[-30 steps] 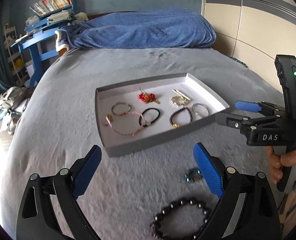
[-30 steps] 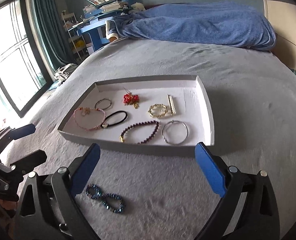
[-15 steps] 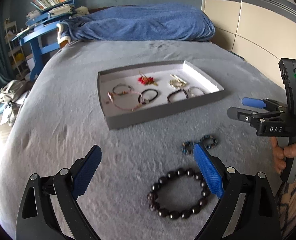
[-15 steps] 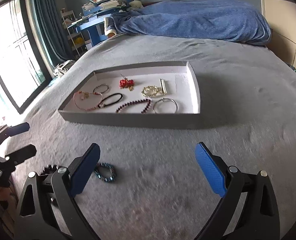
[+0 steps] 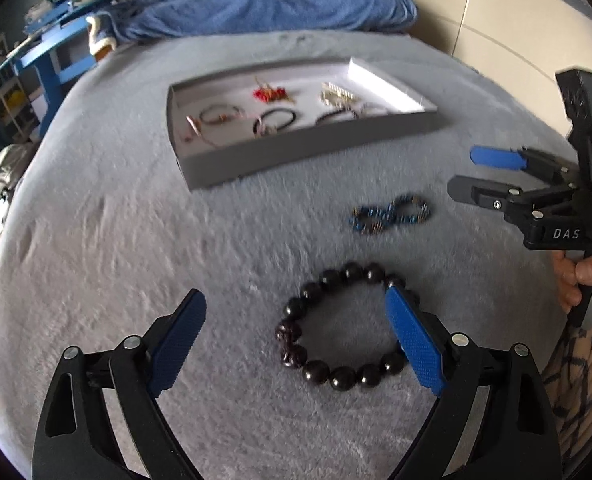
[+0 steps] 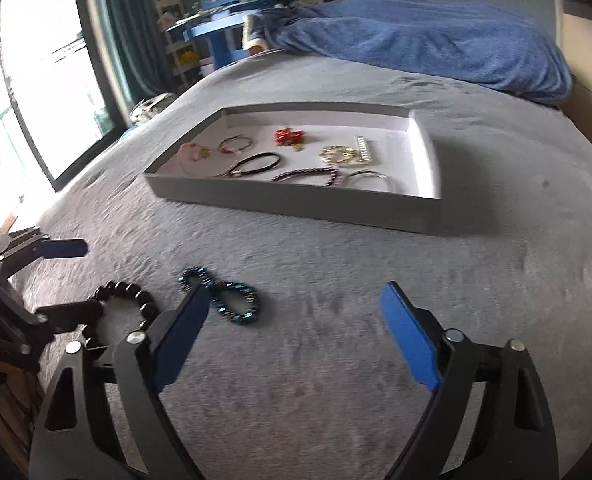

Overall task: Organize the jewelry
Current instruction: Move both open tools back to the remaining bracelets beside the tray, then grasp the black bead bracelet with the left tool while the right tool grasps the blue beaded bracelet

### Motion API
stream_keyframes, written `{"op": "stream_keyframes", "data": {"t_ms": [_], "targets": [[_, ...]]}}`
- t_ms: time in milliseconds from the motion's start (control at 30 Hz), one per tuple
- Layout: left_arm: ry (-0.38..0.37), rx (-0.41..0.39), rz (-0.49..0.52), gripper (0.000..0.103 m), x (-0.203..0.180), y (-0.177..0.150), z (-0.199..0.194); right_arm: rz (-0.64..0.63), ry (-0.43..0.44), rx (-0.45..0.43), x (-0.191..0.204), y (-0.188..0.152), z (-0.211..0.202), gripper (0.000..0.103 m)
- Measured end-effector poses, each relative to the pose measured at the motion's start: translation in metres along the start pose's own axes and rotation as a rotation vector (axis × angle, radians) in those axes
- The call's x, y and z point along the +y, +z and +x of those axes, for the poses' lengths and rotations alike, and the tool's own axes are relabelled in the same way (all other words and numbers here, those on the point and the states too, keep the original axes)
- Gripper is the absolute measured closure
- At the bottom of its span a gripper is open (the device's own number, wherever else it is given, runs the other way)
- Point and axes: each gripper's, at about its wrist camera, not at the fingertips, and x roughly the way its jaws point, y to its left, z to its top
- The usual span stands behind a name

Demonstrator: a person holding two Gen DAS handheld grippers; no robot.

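Both tongs hang released over a grey bed: left tongs (image 5: 296,336) wide above a dark bead bracelet (image 5: 346,326), right tongs (image 6: 291,324) closing on nothing beside a blue bracelet (image 6: 219,294). Centre each bracelet between the pads before squeezing, then carry it into the tray (image 6: 296,200).

soft daylight, blown-out window (image 6: 35,80) glare at left, motion blur throughout, fisheye bending, dark vignetted corners

Two bracelets (image 5: 342,328) beside filled tray (image 5: 296,148)
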Motion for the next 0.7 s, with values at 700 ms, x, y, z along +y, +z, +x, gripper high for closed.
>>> {"op": "stream_keyframes", "data": {"t_ms": [700], "targets": [[0.029,0.096,0.013,0.037,0.000,-0.003,0.027,-0.099,0.015,0.105,0.035,-0.002,0.049,0.036]]}}
